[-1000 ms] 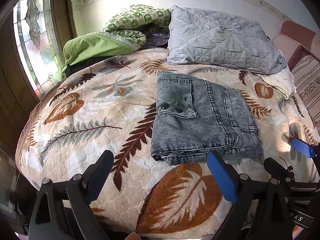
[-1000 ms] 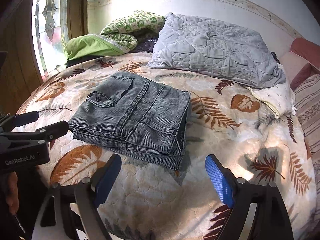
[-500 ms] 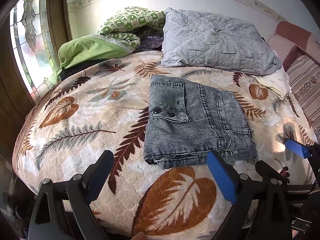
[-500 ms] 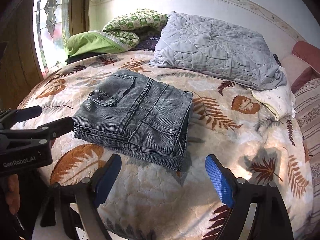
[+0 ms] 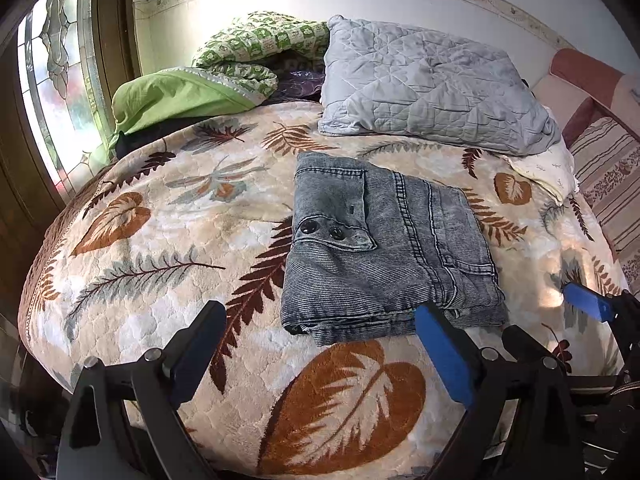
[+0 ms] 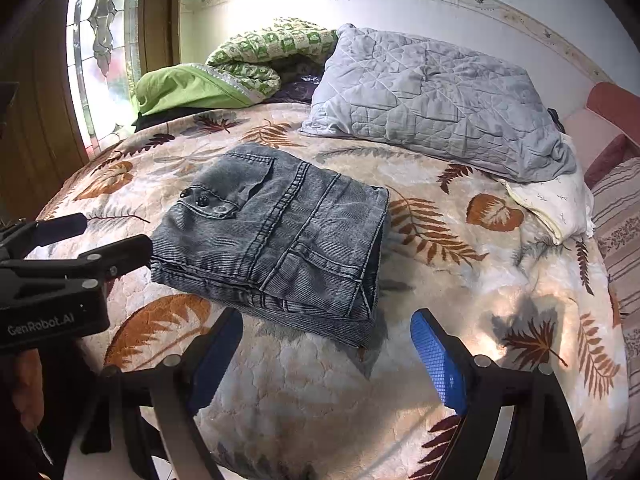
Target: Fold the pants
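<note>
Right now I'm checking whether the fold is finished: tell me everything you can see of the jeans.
The jeans are grey, faded, ribbed denim, folded into a compact, roughly square stack of several layers. On top are a buttoned pocket flap with two dark buttons, double-stitched seams and a pocket edge. They lie flat on the leaf-print blanket, in front of the grey pillow. Neither gripper touches them.

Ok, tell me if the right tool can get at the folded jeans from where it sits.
Probably yes: the right tool is open and empty, the folded jeans lie just ahead on the leaf-print blanket, nothing between them.
</note>
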Demonstrator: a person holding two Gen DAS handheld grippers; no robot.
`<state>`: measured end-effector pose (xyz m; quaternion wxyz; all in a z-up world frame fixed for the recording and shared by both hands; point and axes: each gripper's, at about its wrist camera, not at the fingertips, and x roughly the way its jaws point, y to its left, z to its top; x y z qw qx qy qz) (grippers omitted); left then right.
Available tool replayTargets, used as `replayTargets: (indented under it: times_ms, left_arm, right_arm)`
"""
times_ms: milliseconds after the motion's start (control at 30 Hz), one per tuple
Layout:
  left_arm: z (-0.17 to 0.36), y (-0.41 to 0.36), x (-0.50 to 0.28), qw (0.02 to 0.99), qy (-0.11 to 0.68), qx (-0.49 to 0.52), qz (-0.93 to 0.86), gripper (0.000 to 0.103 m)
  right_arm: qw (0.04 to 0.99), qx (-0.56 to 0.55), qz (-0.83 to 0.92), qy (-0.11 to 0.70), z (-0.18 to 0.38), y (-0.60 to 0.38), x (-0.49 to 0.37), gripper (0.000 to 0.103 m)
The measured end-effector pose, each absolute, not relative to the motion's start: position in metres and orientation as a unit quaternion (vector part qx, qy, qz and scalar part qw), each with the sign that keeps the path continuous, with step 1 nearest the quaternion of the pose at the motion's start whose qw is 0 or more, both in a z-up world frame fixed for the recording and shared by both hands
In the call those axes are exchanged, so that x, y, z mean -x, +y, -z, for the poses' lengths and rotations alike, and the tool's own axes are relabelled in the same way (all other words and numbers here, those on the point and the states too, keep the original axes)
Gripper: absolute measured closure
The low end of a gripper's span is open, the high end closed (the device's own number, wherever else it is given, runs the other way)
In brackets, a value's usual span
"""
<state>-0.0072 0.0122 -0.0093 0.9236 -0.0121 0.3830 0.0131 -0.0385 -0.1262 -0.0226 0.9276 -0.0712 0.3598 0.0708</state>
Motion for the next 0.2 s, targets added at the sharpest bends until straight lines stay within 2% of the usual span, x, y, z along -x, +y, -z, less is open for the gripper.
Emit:
replayTargets:
  times_ms: [33, 200]
  left_arm:
    - [0.0086, 0.0126, 0.0068, 0.925, 0.38, 0.016, -0.009, 0.0]
    - [0.0047, 0.0106, 0.0038, 0.928, 0.372, 0.015, -0.003, 0.0]
  right_arm:
    - [0.928, 0.071, -0.071, 0.36, 0.0218, -0.1259, 0.0376, 0.015]
    - [0.928, 0.069, -0.07, 0.36, 0.0207, -0.127, 0.0347, 0.015]
